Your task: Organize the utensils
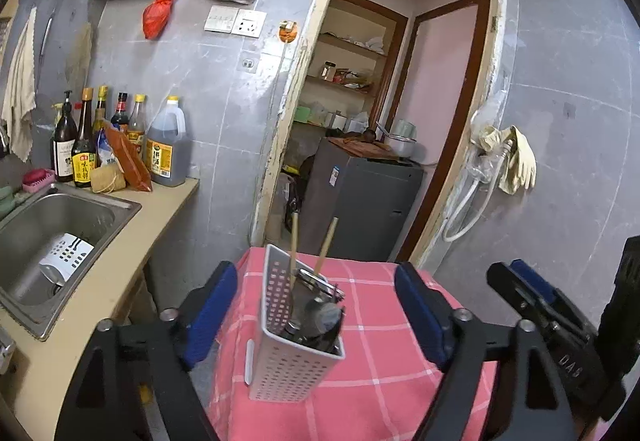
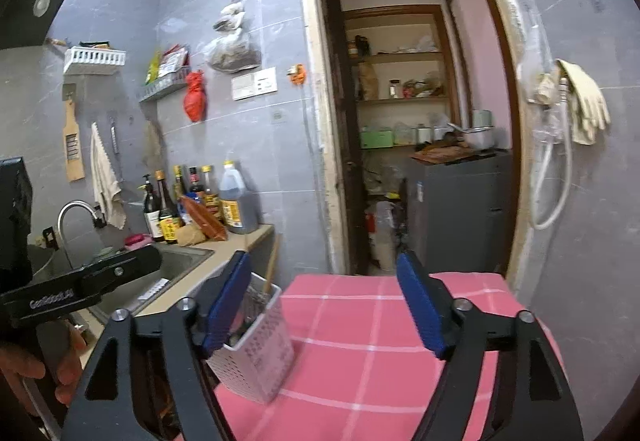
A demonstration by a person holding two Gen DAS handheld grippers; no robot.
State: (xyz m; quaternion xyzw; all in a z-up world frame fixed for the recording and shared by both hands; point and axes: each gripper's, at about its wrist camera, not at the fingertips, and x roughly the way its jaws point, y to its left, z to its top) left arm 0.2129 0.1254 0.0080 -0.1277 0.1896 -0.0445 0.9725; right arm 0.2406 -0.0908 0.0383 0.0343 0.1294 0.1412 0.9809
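A pink checked tablecloth [image 1: 372, 373] covers the worktop beside the steel sink [image 1: 60, 225]. On the cloth stands a white perforated utensil holder [image 1: 296, 357], upright, holding dark-handled utensils [image 1: 320, 321] and two wooden chopsticks [image 1: 326, 247]. The left gripper [image 1: 320, 315] has its fingers wide apart either side of the holder, not touching. The right gripper [image 2: 324, 307] is likewise spread, with nothing between its fingers.
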